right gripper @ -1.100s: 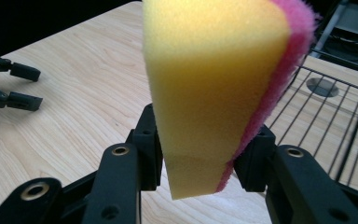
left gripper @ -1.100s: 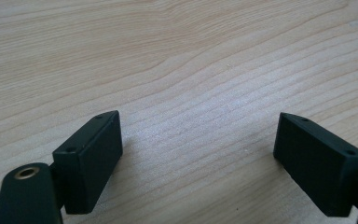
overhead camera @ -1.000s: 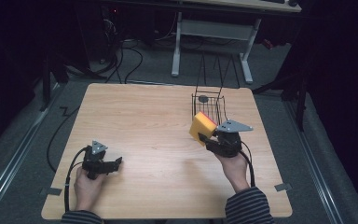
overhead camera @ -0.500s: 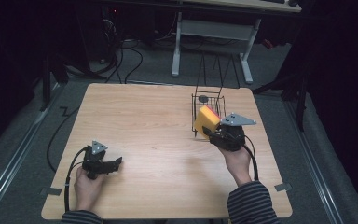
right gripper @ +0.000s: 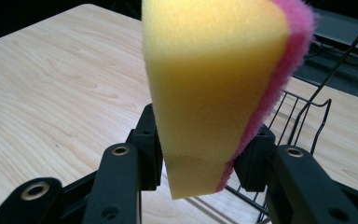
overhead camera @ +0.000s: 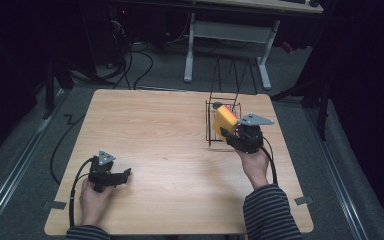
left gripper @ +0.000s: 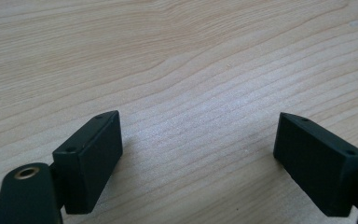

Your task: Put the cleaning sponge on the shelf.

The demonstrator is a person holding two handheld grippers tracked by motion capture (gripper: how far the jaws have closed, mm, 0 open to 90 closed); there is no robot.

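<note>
A yellow sponge (overhead camera: 223,120) with a pink scouring side (right gripper: 279,79) is clamped upright in my right gripper (overhead camera: 228,134), which is shut on its lower end. In the right gripper view the sponge (right gripper: 209,88) rises between the two black jaws. It hangs at the near edge of a black wire basket (overhead camera: 215,131) at the table's far right. My left gripper (overhead camera: 124,175) rests low over the wooden table (overhead camera: 150,130) near the front left, open, with only bare wood between its fingers (left gripper: 91,154).
The wire basket has a tall handle (overhead camera: 230,75) rising behind it and a small dark object (overhead camera: 217,106) inside. A desk frame (overhead camera: 225,35) and cables (overhead camera: 130,55) lie on the floor beyond the table's far edge.
My right gripper has carried the sponge a little farther away and up, toward the wire basket. The left gripper has stayed where it was.
</note>
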